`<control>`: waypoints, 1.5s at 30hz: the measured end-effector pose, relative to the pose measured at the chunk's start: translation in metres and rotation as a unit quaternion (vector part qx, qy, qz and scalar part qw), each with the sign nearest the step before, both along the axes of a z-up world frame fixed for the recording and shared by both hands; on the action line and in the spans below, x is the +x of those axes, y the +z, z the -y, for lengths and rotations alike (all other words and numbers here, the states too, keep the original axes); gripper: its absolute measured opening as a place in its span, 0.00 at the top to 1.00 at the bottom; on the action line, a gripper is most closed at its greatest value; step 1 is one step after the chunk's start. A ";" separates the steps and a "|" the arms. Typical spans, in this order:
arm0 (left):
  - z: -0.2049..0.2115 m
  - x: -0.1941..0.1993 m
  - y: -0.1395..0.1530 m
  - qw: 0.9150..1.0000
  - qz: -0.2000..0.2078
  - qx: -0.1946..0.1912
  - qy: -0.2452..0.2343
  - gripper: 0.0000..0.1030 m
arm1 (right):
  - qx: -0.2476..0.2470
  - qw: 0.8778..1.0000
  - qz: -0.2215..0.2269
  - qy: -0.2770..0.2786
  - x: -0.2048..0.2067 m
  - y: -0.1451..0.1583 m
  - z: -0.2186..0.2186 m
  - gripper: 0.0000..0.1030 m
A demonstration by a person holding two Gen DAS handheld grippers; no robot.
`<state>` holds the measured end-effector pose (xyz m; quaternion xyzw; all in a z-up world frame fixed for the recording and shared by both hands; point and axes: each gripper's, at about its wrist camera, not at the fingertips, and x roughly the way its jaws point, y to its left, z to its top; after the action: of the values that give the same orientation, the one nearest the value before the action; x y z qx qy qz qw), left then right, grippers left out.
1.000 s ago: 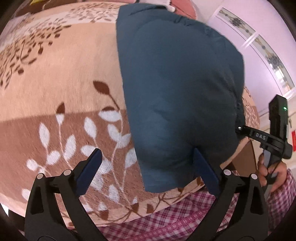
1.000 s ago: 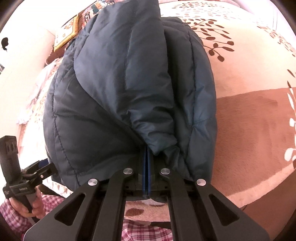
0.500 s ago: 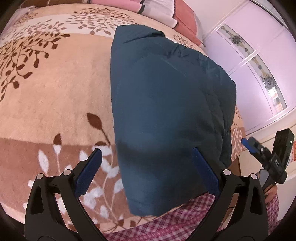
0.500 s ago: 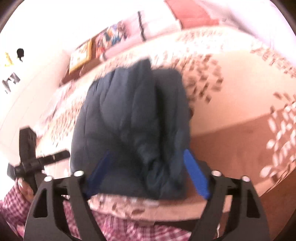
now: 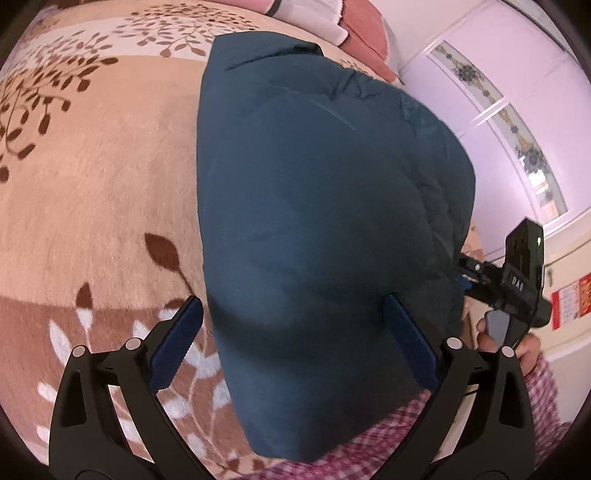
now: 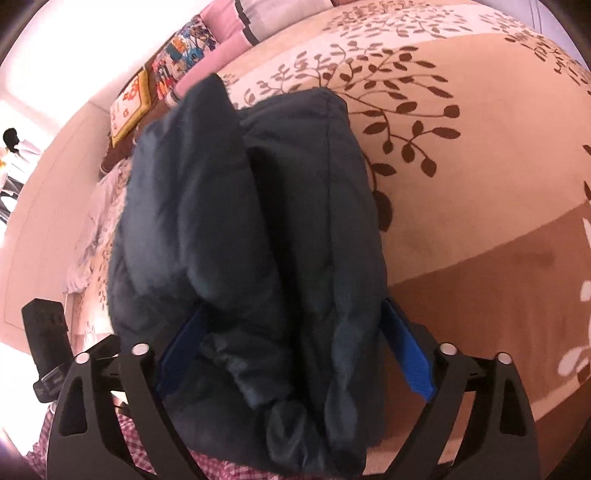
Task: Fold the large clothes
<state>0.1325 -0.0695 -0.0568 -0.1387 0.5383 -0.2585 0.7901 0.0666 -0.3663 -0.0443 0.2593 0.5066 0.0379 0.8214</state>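
Nearest to us, the left tongs (image 5: 291, 343) stand spread wide, their blue pads clear of the cloth, with the near end of the dark blue padded jacket (image 5: 317, 206) lying between them and a strip of pink checked sleeve (image 5: 373, 446) just beneath. The right tongs (image 6: 291, 350) are opening, pads apart on either side of the jacket's (image 6: 258, 236) bunched near edge (the cloth sits between them, but they do not press on it). In the left view the right tongs (image 5: 466, 275) appear off to the right of the jacket, gripped by a hand (image 5: 517, 347).

Beyond both pairs of tongs, the jacket lies folded lengthwise on the bed (image 5: 96, 177), stretching away from us, one thick fold lapped over another in the right view. To either side of it spreads the peach blanket (image 6: 480, 184) with its brown leaf pattern. Farthest off, past the jacket's far end, pillows (image 6: 229, 33) are stacked at the head of the bed.
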 end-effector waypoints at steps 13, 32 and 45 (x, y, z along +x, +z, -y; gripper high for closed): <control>0.004 0.012 -0.021 0.997 -0.045 -0.058 0.009 0.03 | 0.121 0.993 -0.017 -0.006 0.004 -0.051 0.020 0.05; 0.035 -0.010 0.026 0.994 0.113 0.004 -0.001 0.39 | 0.151 0.987 0.045 0.031 0.002 -0.033 -0.009 0.54; -0.100 0.054 0.031 0.983 0.137 0.041 0.112 0.41 | 0.082 0.985 0.061 0.136 0.094 -0.016 -0.138 0.56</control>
<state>0.1862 0.0301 -0.0261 -0.1288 0.4162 -0.1631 0.8852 0.1608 -0.2281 -0.0604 0.2516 0.4814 0.2064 0.8138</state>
